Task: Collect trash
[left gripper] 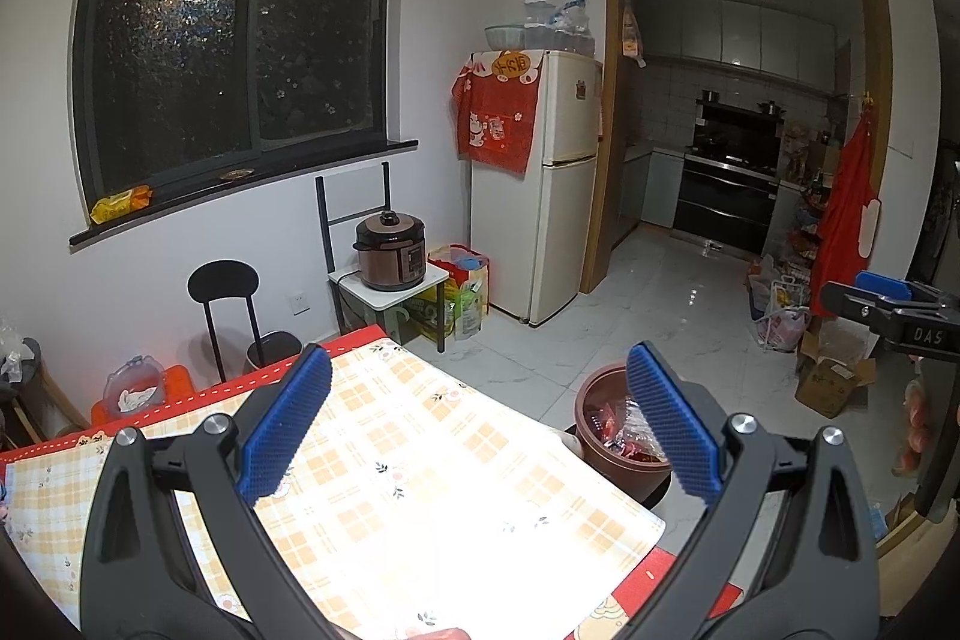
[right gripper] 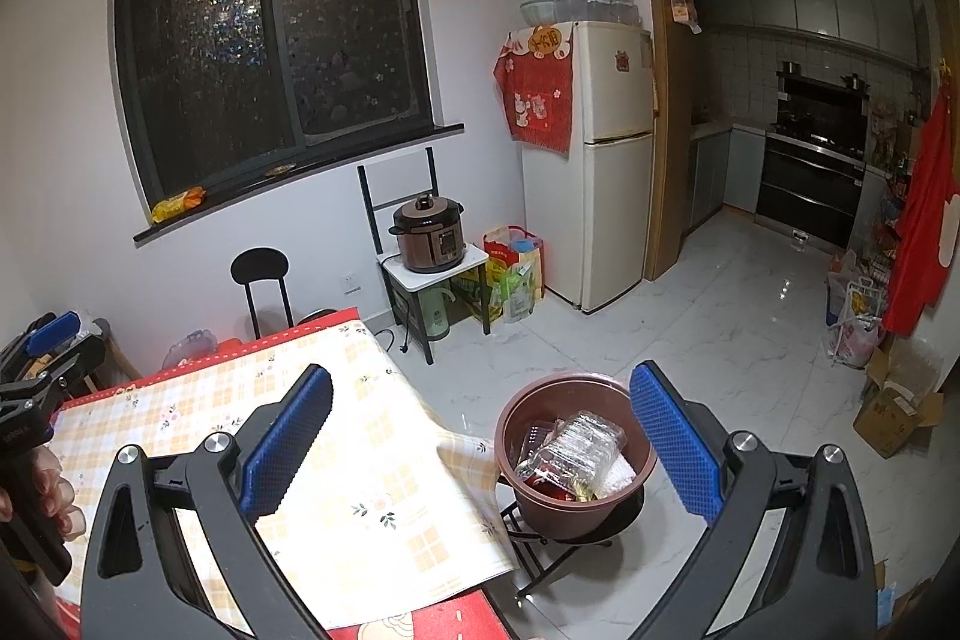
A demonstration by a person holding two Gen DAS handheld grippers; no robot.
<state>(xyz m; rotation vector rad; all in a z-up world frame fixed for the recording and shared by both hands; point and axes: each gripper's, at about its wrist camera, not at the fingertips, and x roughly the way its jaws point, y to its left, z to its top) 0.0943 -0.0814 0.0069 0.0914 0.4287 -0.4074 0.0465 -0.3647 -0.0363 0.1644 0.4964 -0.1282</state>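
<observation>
A brown trash bucket (right gripper: 570,496) stands on a black stool beside the table's right corner; it holds clear plastic packaging (right gripper: 576,451) and red wrappers. In the left wrist view the same bucket (left gripper: 618,466) shows past the table edge, partly behind a blue pad. My left gripper (left gripper: 480,430) hovers open over the checked tablecloth (left gripper: 420,472), nothing between its fingers. My right gripper (right gripper: 480,436) is open too, above the table corner and the bucket, holding nothing. Each gripper appears at the edge of the other's view.
A red-edged table with a yellow checked cloth (right gripper: 336,490) fills the near left. Beyond are a black stool (right gripper: 261,274), a pressure cooker (right gripper: 429,235) on a small stand, bags, a white fridge (right gripper: 606,160), white tiled floor and a kitchen doorway. Cardboard boxes (right gripper: 894,412) sit at right.
</observation>
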